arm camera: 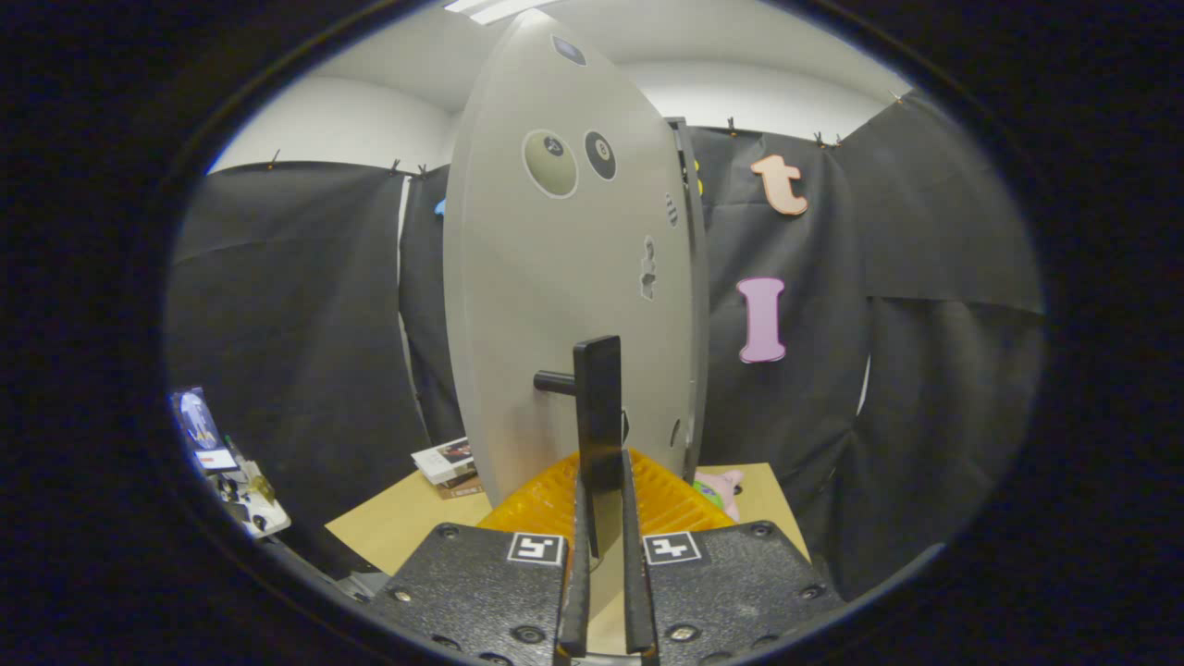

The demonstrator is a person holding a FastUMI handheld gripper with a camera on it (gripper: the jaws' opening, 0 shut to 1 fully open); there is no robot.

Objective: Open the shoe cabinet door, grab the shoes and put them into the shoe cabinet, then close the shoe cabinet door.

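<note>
Black upright handle clamped between the two fingers of the gripper, low on the bar, with both fingers seeming to press on its sides. Joined by a short round post to the grey cabinet door, which rises just ahead of the fingers and is seen at a slant, its far edge to the right. Cannot tell from this angle whether the swing is an opening or a closing one, nor how wide the door stands.

For the step in hand: hold the grip firm but do not squeeze harder, and move the hand along the arc of the hinge, not in a straight line, so that the bar does not twist out between the fingers. Better slowly, since the grip sits near the lower end of the handle and could probably slip off there. Let go only when the door rests.

Just behind the fingers, an orange ribbed thing, unclear what. To its right, beside the door's edge, a small pink and green soft thing, maybe one of the shoes; too little visible to say.

Under all this, a pale wooden table. On it, left of the door, some boxes or booklets. Farther left and lower, a small heap of mixed things. Around, black cloth wall, above it white wall and a ceiling lamp.
</note>
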